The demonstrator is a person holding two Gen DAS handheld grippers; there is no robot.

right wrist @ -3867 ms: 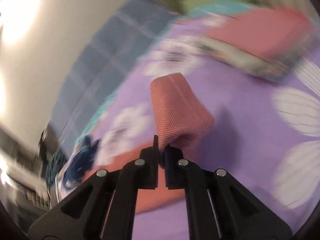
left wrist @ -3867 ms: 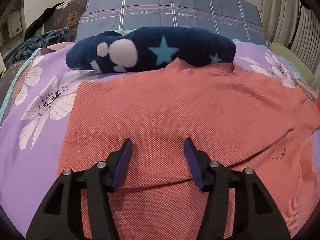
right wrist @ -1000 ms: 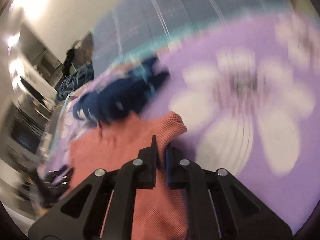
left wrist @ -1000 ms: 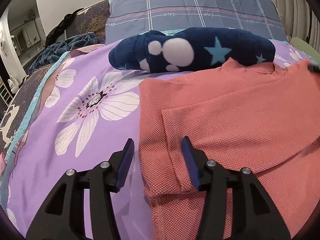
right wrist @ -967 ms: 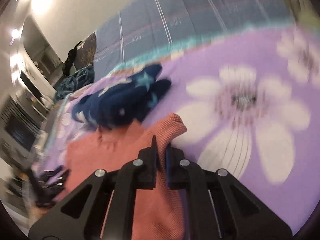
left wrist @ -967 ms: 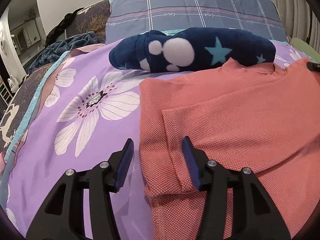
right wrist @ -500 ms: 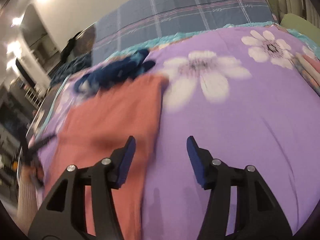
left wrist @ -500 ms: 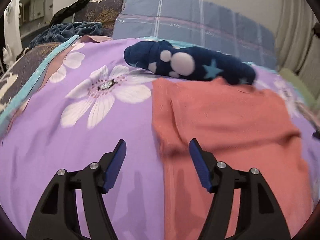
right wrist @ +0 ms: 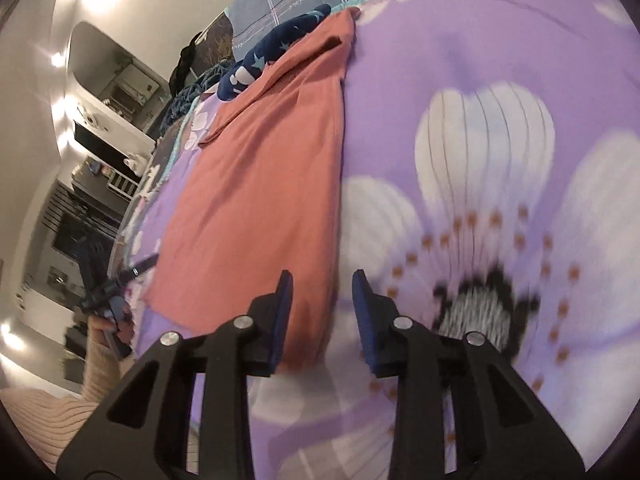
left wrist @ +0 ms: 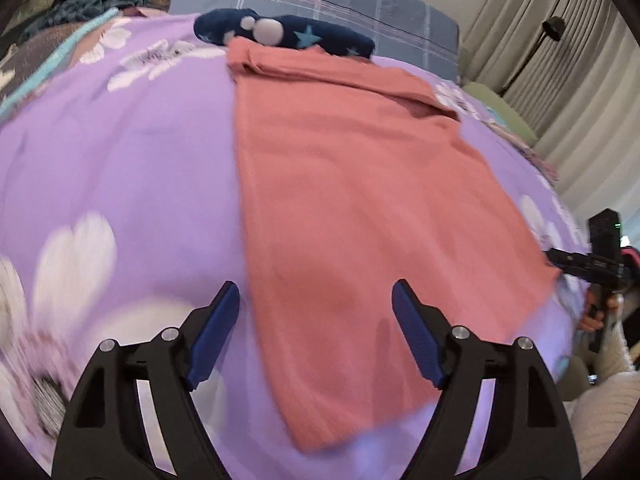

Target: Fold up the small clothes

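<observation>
The coral shirt point(left wrist: 352, 184) is laid lengthwise on the purple bed point(left wrist: 120, 152), filling the centre of the left view. Both the left tongs point(left wrist: 314, 332) and right tongs point(right wrist: 322, 312) are held open and empty at its near hem. If only one layer is pinched, the tucked sleeves could be pulled loose

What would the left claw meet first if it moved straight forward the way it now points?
Most likely the salmon-pink garment: it lies flat on the purple bedspread directly ahead of the open left claw, its near edge already between the fingers. Depth is unclear, so the height above the cloth cannot be judged.
</observation>
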